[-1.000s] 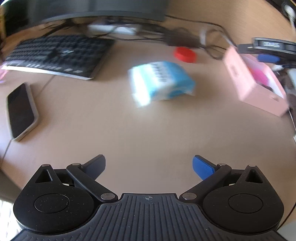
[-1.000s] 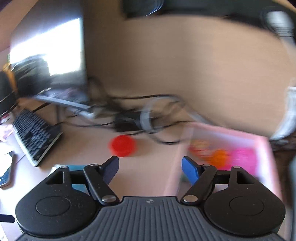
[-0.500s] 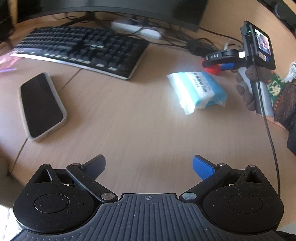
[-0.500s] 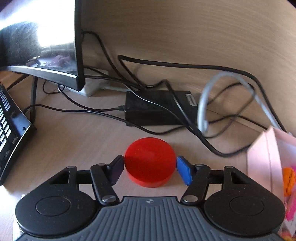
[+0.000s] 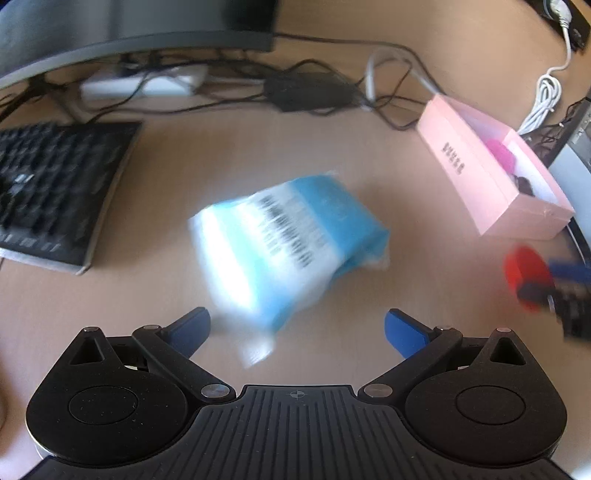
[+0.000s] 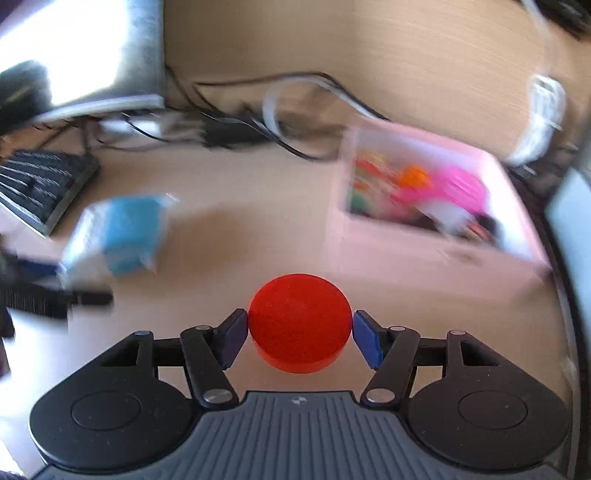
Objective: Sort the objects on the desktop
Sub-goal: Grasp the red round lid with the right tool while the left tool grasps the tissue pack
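Note:
My right gripper [image 6: 299, 332] is shut on a red round lid [image 6: 299, 323] and holds it above the desk, in front of an open pink box [image 6: 424, 236] with colourful items inside. The lid [image 5: 526, 277] and right gripper also show blurred at the right of the left wrist view. My left gripper [image 5: 297, 328] is open and empty, just short of a blue and white tissue pack [image 5: 284, 240] lying on the desk. The pink box [image 5: 487, 184] is to the pack's right. The pack [image 6: 118, 232] lies left in the right wrist view.
A black keyboard [image 5: 55, 192] lies at the left. A monitor [image 5: 129, 26], a white power strip [image 5: 144, 85], a black adapter [image 5: 306, 88] and tangled cables [image 5: 388, 74] run along the back. A coiled white cable [image 5: 546, 96] lies at the far right.
My right gripper closed on the red lid, lifted it and drew back from the cables toward the pink box. My left gripper swung right and moved close to the tissue pack.

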Tool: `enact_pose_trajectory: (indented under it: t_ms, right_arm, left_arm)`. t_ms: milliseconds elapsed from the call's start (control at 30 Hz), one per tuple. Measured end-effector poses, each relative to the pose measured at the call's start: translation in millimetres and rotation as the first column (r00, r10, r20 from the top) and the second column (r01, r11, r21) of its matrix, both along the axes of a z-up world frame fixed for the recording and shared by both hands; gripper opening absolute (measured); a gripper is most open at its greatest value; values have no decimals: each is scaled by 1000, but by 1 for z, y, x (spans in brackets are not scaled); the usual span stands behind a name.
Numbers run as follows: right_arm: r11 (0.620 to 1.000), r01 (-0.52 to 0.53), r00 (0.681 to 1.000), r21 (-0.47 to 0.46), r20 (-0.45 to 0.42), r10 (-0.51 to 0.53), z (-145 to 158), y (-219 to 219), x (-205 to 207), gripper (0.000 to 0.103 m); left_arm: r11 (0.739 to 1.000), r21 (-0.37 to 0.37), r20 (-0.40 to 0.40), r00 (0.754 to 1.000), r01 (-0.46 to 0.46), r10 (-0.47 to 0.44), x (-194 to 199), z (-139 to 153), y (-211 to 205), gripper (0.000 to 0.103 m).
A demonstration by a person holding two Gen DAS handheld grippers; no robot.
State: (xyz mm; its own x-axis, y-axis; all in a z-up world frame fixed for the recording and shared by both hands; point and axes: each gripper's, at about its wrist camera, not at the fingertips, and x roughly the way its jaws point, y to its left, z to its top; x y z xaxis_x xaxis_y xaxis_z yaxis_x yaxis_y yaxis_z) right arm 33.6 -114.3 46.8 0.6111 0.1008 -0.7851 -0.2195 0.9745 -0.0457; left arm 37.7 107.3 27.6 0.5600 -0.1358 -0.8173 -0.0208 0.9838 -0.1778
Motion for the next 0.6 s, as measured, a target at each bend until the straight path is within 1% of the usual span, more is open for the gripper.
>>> enact_pose_trajectory:
  t_ms: [33, 100, 167, 233, 300, 367, 400, 433, 467, 533, 567, 600]
  right_arm:
    - [1000, 26, 1000, -6, -6, -26, -1, -9, -6, 63]
    - [997, 81, 997, 4, -15, -81, -2, -25, -13, 63]
    - [994, 107, 994, 19, -9, -107, 0, -35, -17, 63]
    - [993, 114, 993, 23, 5, -114, 2, -41, -23, 63]
    - [993, 113, 993, 32, 14, -114, 3, -45, -25, 63]
    - [993, 110, 994, 41, 19, -111, 3, -46, -26, 66]
    - [993, 109, 994, 45, 22, -110, 4, -46, -27, 70]
    - [993, 108, 994, 49, 27, -110, 4, -45, -27, 73]
    - [993, 108, 993, 52, 34, -110, 4, -45, -29, 76]
    - [994, 103, 993, 47, 44, -105, 5, -44, -32, 78]
    - [994, 99, 994, 41, 50, -101, 5, -43, -33, 79]
    - [995, 93, 994, 32, 58, -95, 5, -42, -36, 81]
  left_arm:
    - [1000, -16, -1, 1000, 18, -18, 4, 0, -6, 103]
    - [995, -71, 12, 997, 76, -75, 7, 3, -20, 103]
    - [987, -96, 30, 992, 126, -124, 8, 7, -34, 103]
    - [982, -90, 50, 986, 163, -159, 5, 11, -47, 103]
    - [982, -77, 53, 984, 171, -167, 4, 15, -56, 103]
    - [985, -53, 55, 985, 167, -164, 2, 20, -60, 103]
    - [986, -34, 65, 985, 164, -161, 0, 24, -61, 103]
    - [988, -8, 87, 984, 156, -154, -3, 30, -61, 103]
    - [990, 14, 110, 983, 143, -143, -5, 34, -59, 103]
    - [992, 79, 157, 982, 96, -107, -4, 41, -57, 103]
    - [991, 108, 167, 982, 73, -91, -1, 42, -56, 103]
    - [991, 122, 162, 983, 62, -81, 5, 41, -55, 103]
